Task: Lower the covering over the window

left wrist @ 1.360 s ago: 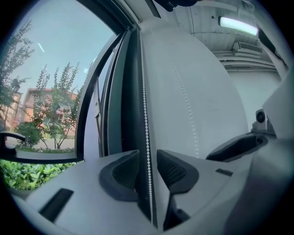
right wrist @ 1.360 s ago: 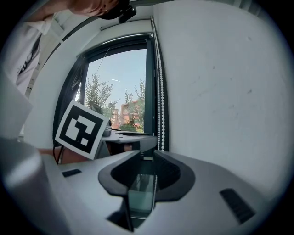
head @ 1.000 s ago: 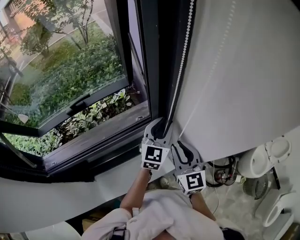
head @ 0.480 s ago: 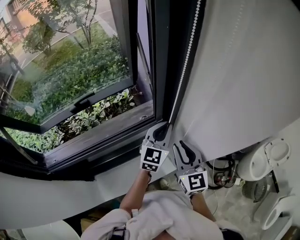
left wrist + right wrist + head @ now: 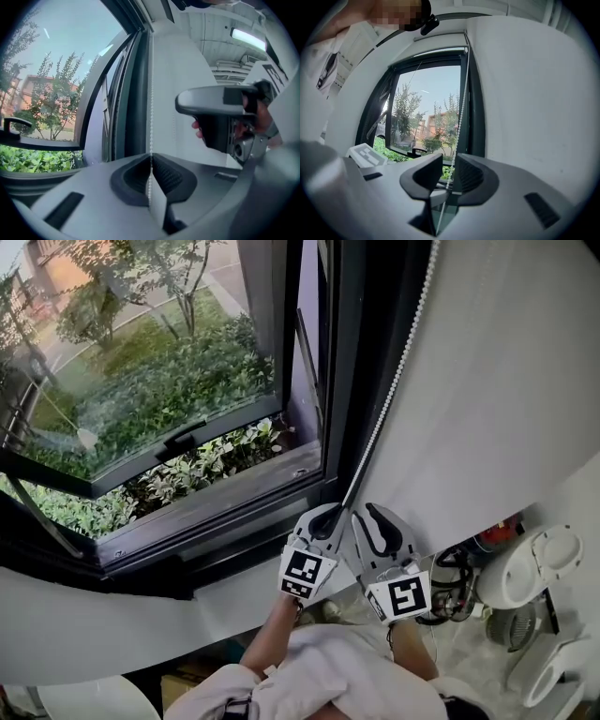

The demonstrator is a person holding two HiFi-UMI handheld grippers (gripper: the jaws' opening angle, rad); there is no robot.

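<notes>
Left gripper view: fingers (image 5: 169, 176) clamp chain (image 5: 150, 117); right fingers (image 5: 423, 177) opening, chain seemingly loose between.

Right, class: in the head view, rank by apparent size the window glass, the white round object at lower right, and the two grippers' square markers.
1. Window glass
2. White round object
3. Left gripper's marker and right gripper's marker: roughly alike, so unranked.

white bead chain (image 5: 395, 371) taut beside dark window frame (image 5: 352, 362), btm pinched in left claw (image 5: 330, 514), glass (image 5: 169, 362) uncovered
</notes>
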